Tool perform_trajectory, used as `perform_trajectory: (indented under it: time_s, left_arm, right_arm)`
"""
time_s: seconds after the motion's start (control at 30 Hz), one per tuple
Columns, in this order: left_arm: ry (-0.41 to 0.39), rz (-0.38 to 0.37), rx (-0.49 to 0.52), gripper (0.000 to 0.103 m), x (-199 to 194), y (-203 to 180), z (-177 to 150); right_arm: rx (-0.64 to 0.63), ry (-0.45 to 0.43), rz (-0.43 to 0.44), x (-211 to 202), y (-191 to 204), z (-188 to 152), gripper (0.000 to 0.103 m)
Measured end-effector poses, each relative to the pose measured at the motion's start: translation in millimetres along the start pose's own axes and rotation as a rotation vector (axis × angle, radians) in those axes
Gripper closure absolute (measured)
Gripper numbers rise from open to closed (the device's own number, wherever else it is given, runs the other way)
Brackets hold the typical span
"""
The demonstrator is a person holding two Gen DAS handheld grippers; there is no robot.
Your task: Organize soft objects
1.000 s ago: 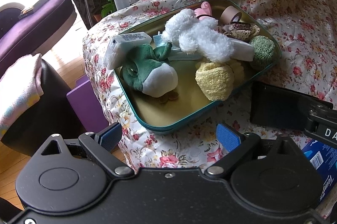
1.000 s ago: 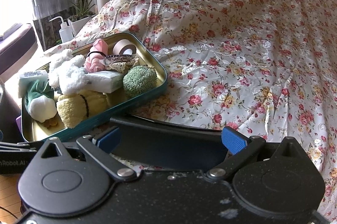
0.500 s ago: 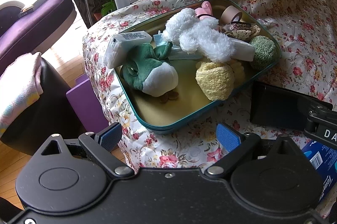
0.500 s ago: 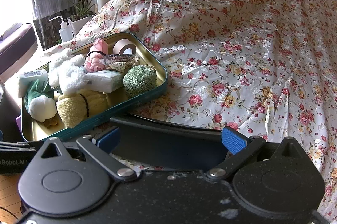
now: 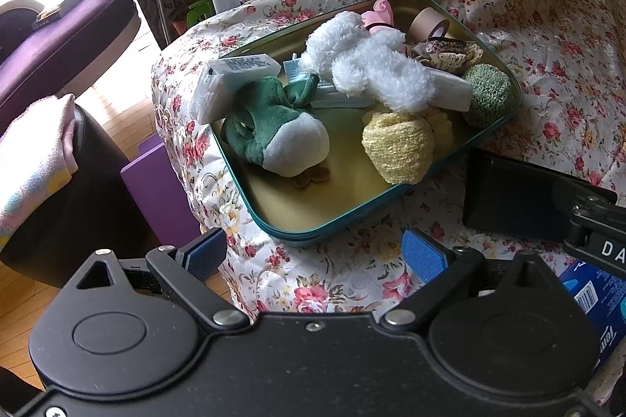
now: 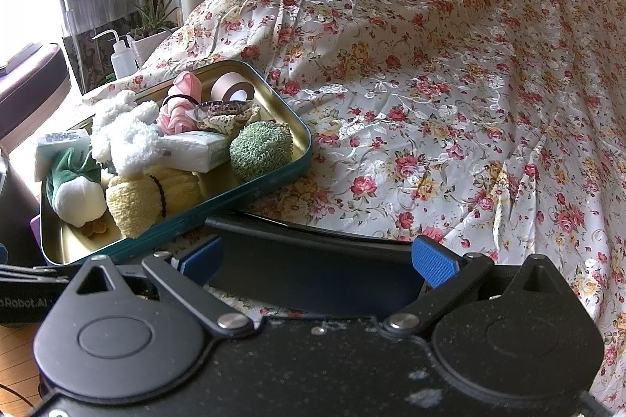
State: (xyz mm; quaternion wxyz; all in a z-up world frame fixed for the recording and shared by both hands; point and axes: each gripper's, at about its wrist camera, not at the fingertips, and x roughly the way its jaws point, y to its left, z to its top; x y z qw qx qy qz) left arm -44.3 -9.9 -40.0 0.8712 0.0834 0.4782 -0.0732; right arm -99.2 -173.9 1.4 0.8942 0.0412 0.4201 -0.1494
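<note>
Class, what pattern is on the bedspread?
Red and yellow flowers on white bedspread, clearest in right wrist view.

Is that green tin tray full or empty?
Mostly full: the tin tray holds a white plush, green plush, yellow roll; its near corner is bare.

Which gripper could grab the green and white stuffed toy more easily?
Probably the left gripper: the green and white plush toy lies straight ahead of its open jaws, while for the right gripper it sits far left.

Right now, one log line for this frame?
left gripper: open, empty | right gripper: open, empty | teal tin: full, on floral bedspread | green plush: untouched
</note>
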Motion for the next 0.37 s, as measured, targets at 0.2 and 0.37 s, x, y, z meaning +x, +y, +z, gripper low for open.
perform_trajectory:
  time_s: [0.2, 0.37]
  left_arm:
    - [0.003, -0.002, -0.001, 0.009, 0.1, -0.4, -0.2]
    - [0.004, -0.001, -0.001, 0.009, 0.0, -0.4, -0.3]
  right_arm:
    - [0.000, 0.000, 0.000, 0.1, 0.0, 0.0, 0.000]
    - [0.000, 0.000, 0.000, 0.1, 0.0, 0.0, 0.000]
